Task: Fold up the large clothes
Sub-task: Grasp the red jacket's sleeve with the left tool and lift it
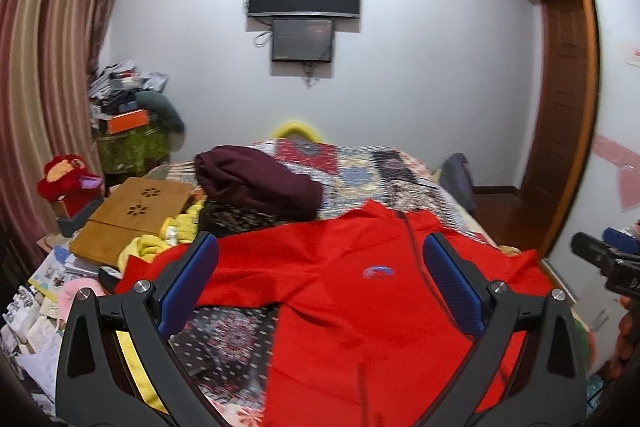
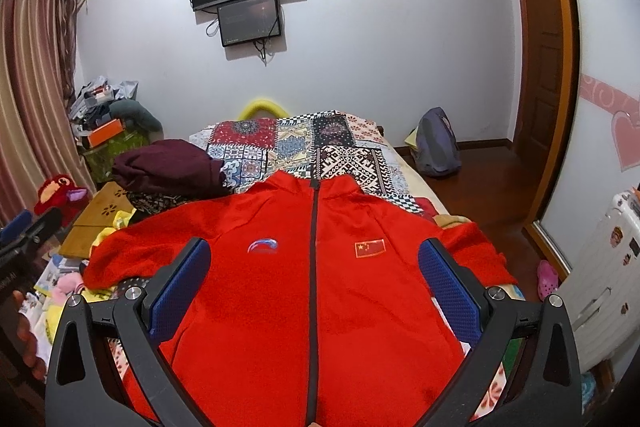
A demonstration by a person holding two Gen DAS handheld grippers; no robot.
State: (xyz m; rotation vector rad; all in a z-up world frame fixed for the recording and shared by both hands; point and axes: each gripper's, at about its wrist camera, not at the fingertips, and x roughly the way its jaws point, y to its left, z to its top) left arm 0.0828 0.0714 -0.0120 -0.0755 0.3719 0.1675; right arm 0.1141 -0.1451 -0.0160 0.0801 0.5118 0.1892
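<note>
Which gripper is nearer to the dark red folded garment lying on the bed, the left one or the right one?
Left. The left gripper hovers open over the red jacket's side nearest the maroon garment. The right gripper, also open, is centred over the jacket's zipper, farther from it.

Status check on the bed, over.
Left tongs open, right tongs open, both empty. Red zip jacket spread flat, front up, unfolded. Maroon garment heaped just past its left shoulder.
</note>
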